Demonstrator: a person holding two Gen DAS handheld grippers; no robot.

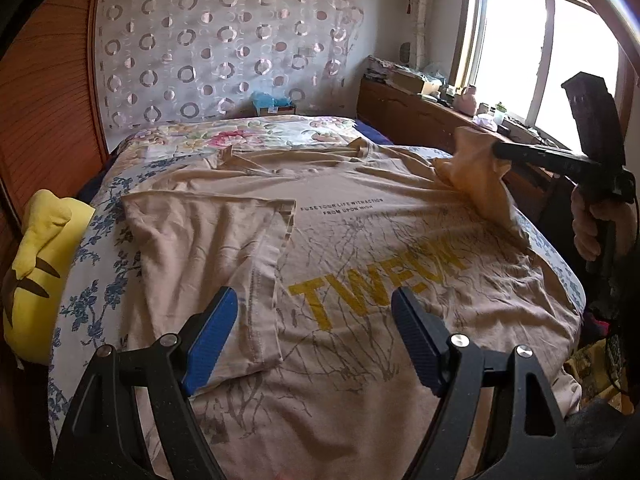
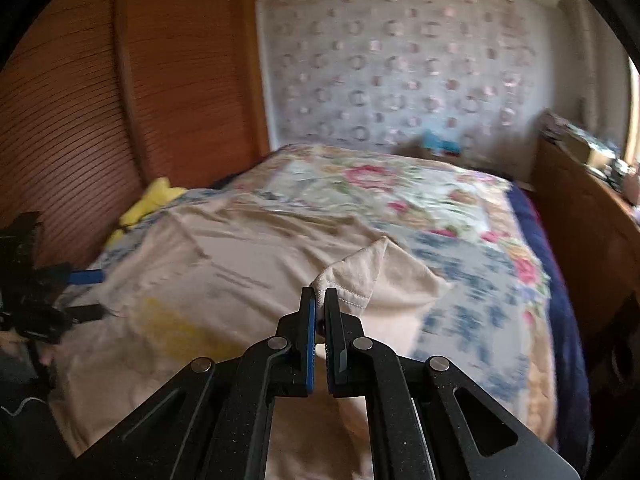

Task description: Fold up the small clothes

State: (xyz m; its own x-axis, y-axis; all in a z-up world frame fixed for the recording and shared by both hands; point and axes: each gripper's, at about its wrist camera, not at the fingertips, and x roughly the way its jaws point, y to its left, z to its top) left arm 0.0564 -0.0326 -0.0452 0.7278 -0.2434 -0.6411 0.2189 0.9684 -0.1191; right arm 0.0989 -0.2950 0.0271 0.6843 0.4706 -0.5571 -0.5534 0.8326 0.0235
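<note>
A beige T-shirt (image 1: 360, 248) with yellow letters lies spread on the bed. Its left sleeve side (image 1: 200, 264) is folded inward over the body. My left gripper (image 1: 316, 308) is open and empty, hovering over the shirt's lower middle. My right gripper (image 2: 319, 300) is shut on the shirt's right sleeve (image 2: 360, 276) and holds it lifted off the bed. In the left wrist view the right gripper (image 1: 500, 150) shows at the right with the raised sleeve (image 1: 476, 168). The left gripper (image 2: 86, 294) shows at the left edge of the right wrist view.
The bed has a floral blue and pink cover (image 1: 280, 132). A yellow plush toy (image 1: 36, 272) lies at the bed's left edge by the wooden wardrobe (image 1: 44, 112). A cluttered wooden shelf (image 1: 420, 108) runs under the window on the right.
</note>
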